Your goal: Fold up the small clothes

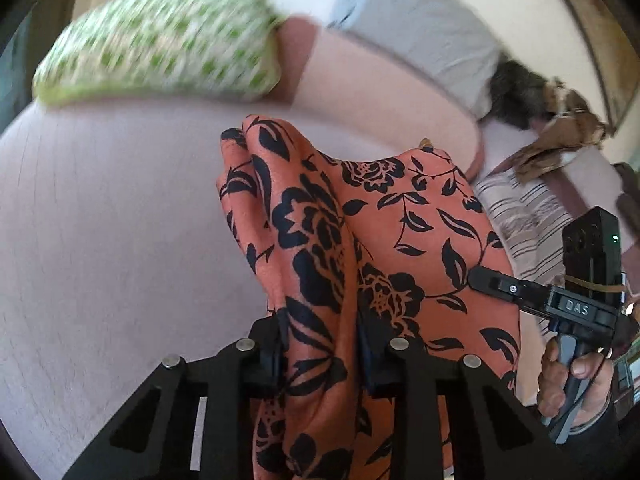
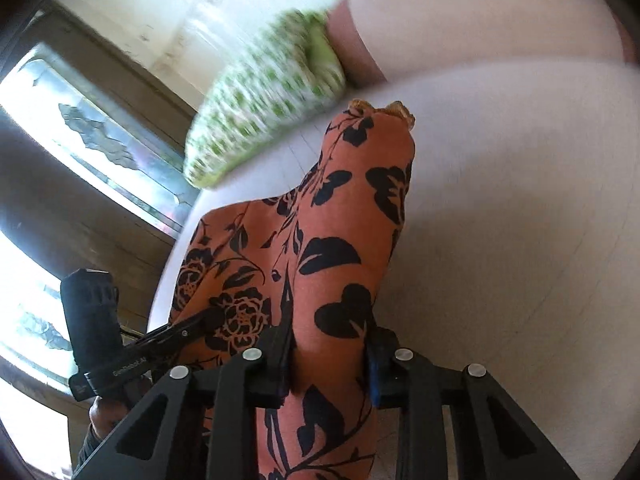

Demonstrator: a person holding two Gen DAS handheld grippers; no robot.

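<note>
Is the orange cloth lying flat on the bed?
No, both the left gripper and right gripper pinch the orange cloth, bunched above the bed.

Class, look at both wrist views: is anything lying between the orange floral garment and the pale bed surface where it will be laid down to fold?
Nothing visible does. Both the left hand-held gripper and the right hand-held gripper are shut on the orange floral garment, and the pale bed surface near it shows bare. The green-patterned pillow lies farther back.
</note>
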